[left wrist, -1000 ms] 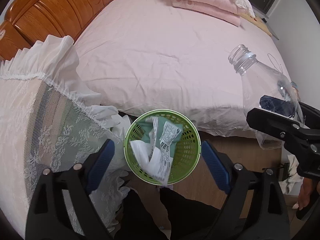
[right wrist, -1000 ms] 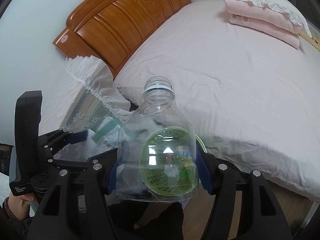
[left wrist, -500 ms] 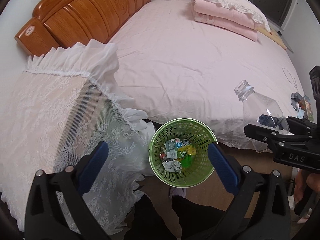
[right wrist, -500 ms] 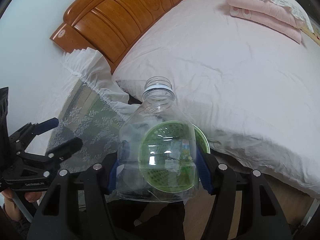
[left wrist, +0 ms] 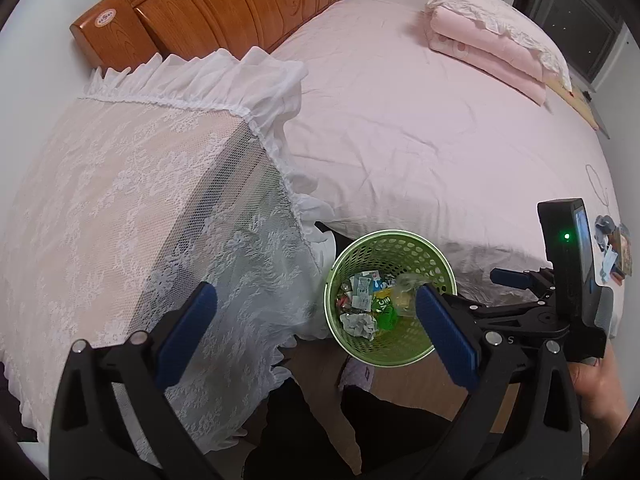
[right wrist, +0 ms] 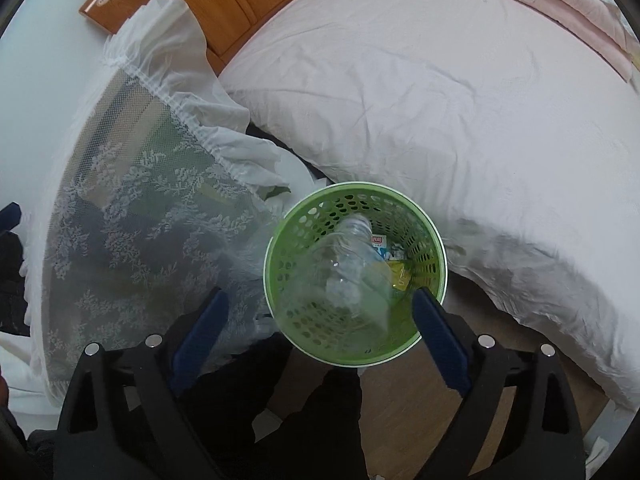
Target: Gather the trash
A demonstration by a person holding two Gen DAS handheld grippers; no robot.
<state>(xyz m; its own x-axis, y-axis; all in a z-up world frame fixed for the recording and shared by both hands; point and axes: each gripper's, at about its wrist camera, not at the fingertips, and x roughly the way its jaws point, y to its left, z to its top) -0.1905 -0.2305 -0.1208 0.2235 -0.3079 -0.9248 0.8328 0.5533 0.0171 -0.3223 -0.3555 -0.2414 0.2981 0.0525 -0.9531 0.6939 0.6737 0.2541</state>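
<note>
The right gripper [right wrist: 320,312] has just been opening its jaws wide; the clear plastic bottle [right wrist: 352,264], blurred, sits neck-first inside the round green perforated plastic basket [right wrist: 434,248], apart from both pads. The left gripper [left wrist: 316,328] gapes empty beside the lace-covered nightstand [left wrist: 132,208].

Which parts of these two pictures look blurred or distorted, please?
Right wrist view: the clear plastic bottle is smeared by motion blur over the green perforated plastic basket, while the pink bed sheet stays sharp. Left wrist view: largely sharp; fisheye bends the wooden headboard, and dark corners vignette both.
</note>
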